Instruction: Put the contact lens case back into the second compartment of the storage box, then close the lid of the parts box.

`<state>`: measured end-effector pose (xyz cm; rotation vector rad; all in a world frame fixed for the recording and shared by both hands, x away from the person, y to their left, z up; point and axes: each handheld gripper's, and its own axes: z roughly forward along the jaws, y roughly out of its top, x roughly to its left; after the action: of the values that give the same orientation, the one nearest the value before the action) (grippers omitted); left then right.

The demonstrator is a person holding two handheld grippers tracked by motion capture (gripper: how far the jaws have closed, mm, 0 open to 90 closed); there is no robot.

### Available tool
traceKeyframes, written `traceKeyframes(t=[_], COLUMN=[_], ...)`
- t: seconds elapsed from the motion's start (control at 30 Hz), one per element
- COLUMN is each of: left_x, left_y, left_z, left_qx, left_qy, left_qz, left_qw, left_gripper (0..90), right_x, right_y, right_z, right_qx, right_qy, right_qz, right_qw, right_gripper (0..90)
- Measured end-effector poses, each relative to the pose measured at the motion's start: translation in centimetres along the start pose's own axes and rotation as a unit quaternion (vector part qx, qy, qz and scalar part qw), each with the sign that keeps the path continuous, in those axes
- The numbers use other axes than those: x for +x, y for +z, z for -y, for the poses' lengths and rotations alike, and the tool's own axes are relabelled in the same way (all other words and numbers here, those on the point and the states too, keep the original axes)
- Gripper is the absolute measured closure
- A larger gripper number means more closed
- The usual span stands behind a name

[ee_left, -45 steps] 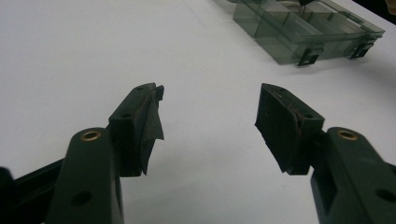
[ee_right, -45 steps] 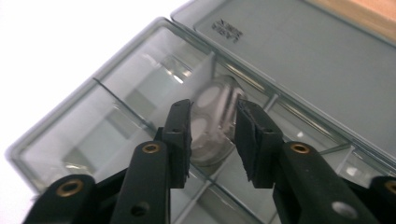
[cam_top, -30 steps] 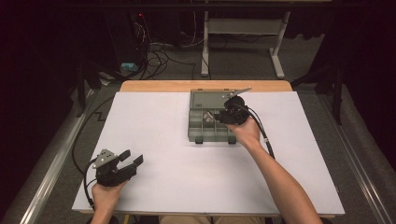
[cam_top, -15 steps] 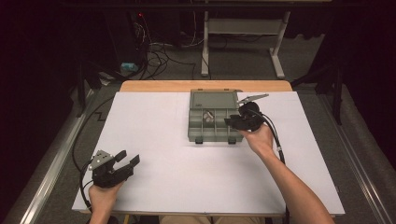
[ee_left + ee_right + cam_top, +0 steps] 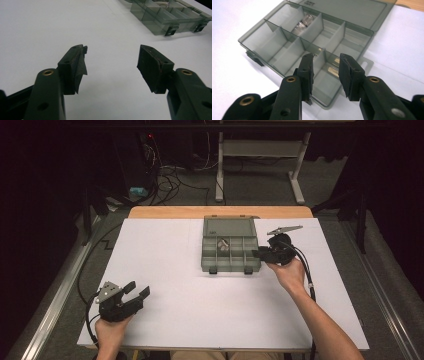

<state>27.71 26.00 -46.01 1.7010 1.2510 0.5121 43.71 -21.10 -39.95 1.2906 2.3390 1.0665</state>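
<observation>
We find the right gripper [image 5: 261, 253], jaws part-spread and empty, just right of the open box [image 5: 230, 251]; left gripper [image 5: 134, 296], jaws wide, lies well apart.

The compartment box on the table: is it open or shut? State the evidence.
Open. The compartment box has its lid laid back flat behind it, the dividers are exposed, and a small shiny item lies in one compartment.

A table with a white top [image 5: 200, 285] and a strip of bare wood [image 5: 220, 212] along its far edge. A grey-green translucent compartment box [image 5: 230, 254] lies open directly on the white surface, right of centre toward the far side, with its lid [image 5: 230, 227] flat behind it.
</observation>
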Motion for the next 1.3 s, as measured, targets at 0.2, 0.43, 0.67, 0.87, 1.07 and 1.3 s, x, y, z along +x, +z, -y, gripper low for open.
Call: traceKeyframes(t=[0.2,0.43,0.67,0.87,1.07,1.3], left_x=[-0.1,0.2,0.2,0.4,0.1,-0.1], left_y=[0.0,0.1,-0.1,0.4,0.8,1.0], left_z=[0.0,0.0,0.1,-0.1,-0.2,-0.4], left_qx=[0.001,-0.001,-0.004,0.006,0.012,0.028], left_qy=[0.001,-0.005,-0.008,-0.001,0.013,0.022], left_qz=[0.000,0.004,0.004,-0.002,0.001,0.008], left_qw=[1.0000,1.0000,0.9999,1.0000,0.9998,0.9993], left_gripper=[39.0,39.0,39.0,39.0,39.0,44.3], right_x=[-0.9,-2.1,-2.7,-2.5,-2.3,-2.4], right_y=[0.6,1.9,3.3,3.7,3.8,3.8], right_z=[0.2,0.2,-0.1,-0.6,-0.9,-0.7], right_qx=[0.006,0.022,0.036,0.053,0.060,0.057], right_qy=[0.015,0.046,0.058,0.061,0.066,0.068], right_qz=[0.007,0.021,0.030,0.042,0.050,0.047], right_qw=[0.9998,0.9985,0.9972,0.9958,0.9947,0.9949], right_gripper=[67.2,69.6,70.2,70.6,70.3,70.7])
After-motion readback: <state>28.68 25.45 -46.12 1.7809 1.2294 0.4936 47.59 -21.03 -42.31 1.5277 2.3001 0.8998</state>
